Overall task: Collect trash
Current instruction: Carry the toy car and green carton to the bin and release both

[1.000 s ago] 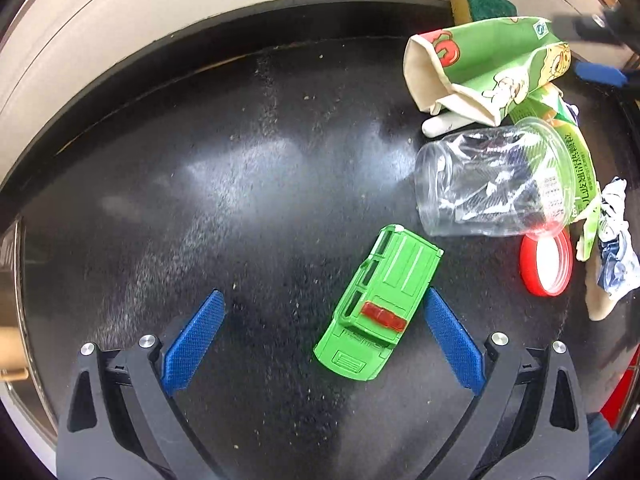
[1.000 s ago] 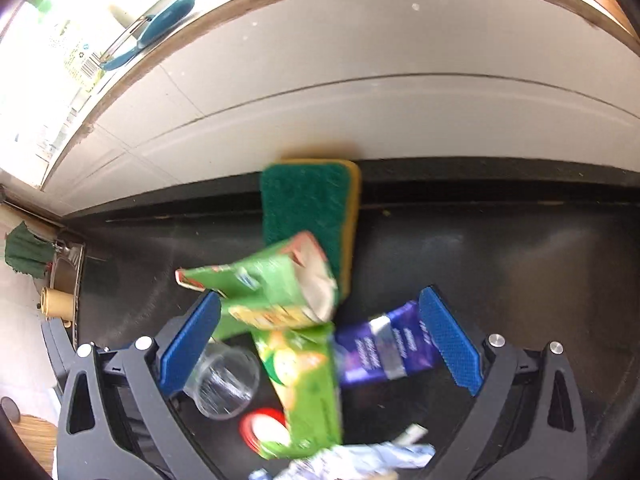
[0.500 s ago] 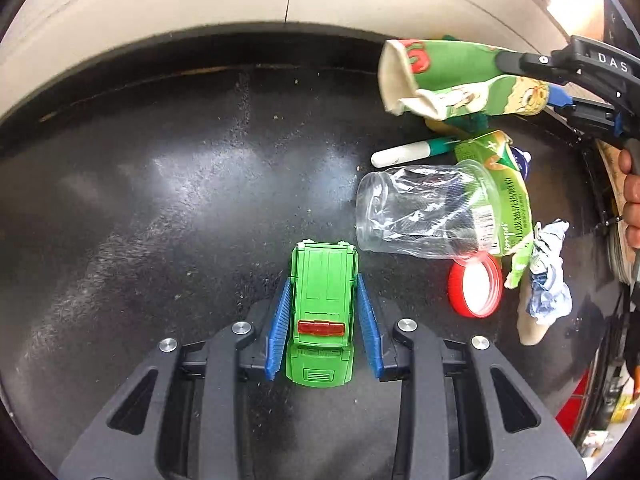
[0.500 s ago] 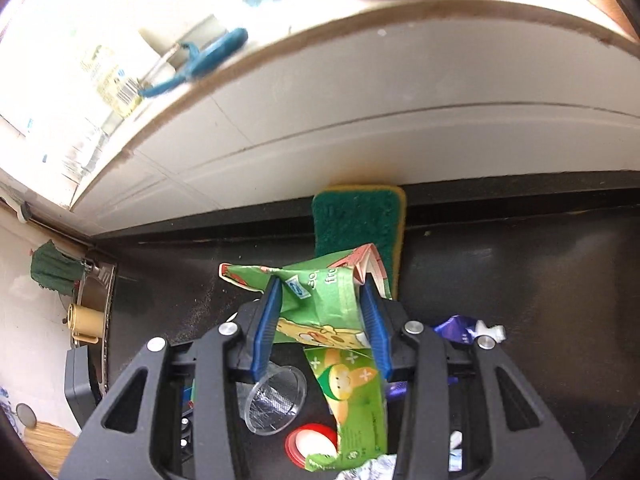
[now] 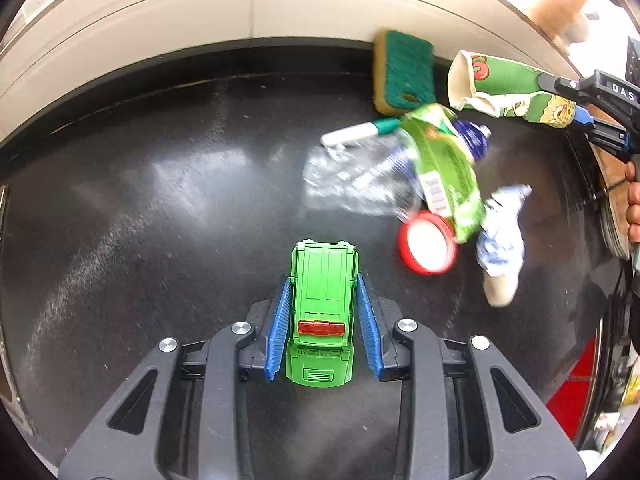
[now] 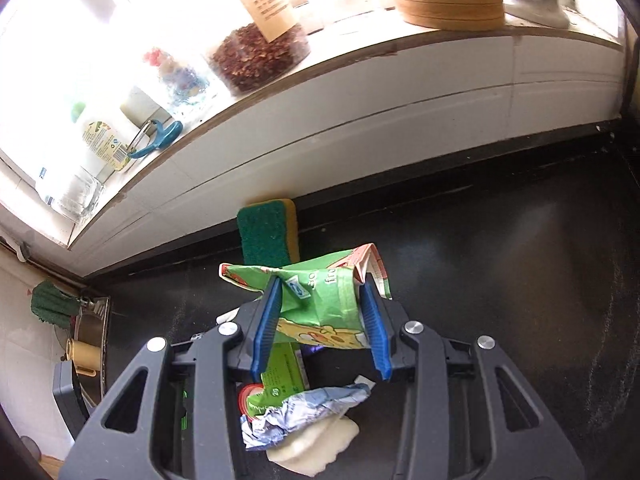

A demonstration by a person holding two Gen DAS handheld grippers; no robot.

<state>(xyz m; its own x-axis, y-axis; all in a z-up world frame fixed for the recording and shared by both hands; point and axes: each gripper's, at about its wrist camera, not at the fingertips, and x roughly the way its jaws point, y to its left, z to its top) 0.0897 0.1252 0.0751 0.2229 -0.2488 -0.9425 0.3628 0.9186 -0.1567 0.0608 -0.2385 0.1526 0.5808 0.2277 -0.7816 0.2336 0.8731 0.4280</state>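
Showing only leftward: green toy car (image 5: 322, 308)

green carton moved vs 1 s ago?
Yes. The green carton lay on the pile by the sponge; now the right tongs grip it, lifted off the counter, sponge showing beyond it.

The black counter (image 5: 168, 200) is shiny and a bit speckled. The green toy car (image 5: 323, 312) is smooth plastic. The jar (image 5: 360, 180) is clear plastic — its red lid (image 5: 426, 246) looks glossy. The sponge (image 6: 268, 236), upper middle, is rough on top. The green carton (image 6: 324, 300) is crumpled printed paper.
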